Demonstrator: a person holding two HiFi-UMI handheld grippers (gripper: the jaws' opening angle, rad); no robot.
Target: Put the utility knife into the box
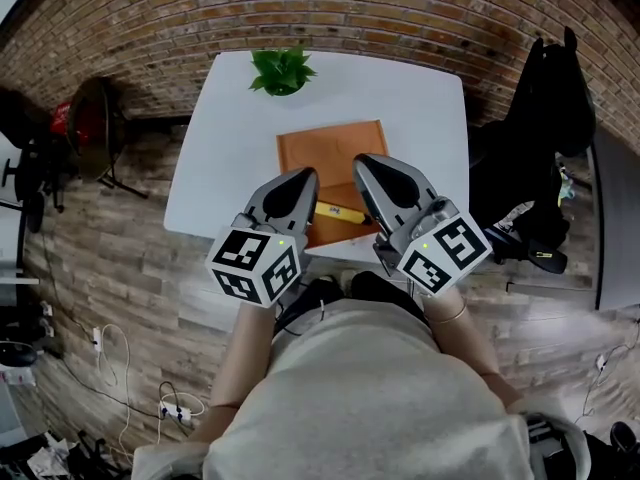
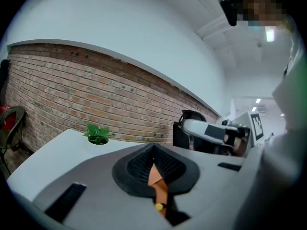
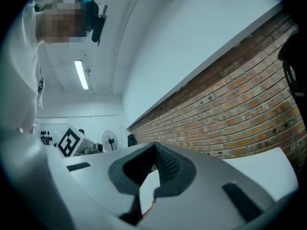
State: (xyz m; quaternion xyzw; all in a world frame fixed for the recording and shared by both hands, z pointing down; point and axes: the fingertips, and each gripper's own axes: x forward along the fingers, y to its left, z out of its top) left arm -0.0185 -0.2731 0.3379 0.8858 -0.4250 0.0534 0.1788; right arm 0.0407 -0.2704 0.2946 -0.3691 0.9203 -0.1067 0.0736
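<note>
The yellow utility knife (image 1: 338, 211) lies across the near part of the flat orange-brown box (image 1: 330, 148) on the white table (image 1: 420, 108); whether it sits inside I cannot tell. Both grippers hang high above the table's near edge, close to the head camera, one either side of the knife. My left gripper (image 1: 300, 176) is shut with nothing in it. My right gripper (image 1: 365, 160) is shut and empty too. In the left gripper view the pads (image 2: 165, 164) meet at the tip, and orange box (image 2: 156, 178) and a yellow speck of knife (image 2: 159, 206) show below them. The right gripper (image 3: 155, 145) points level toward the brick wall.
A green potted plant (image 1: 281, 70) stands at the table's far edge. A black chair with a bag (image 1: 555, 108) is right of the table, a red-and-black chair (image 1: 90, 118) to its left. Cables lie on the wooden floor (image 1: 110, 348).
</note>
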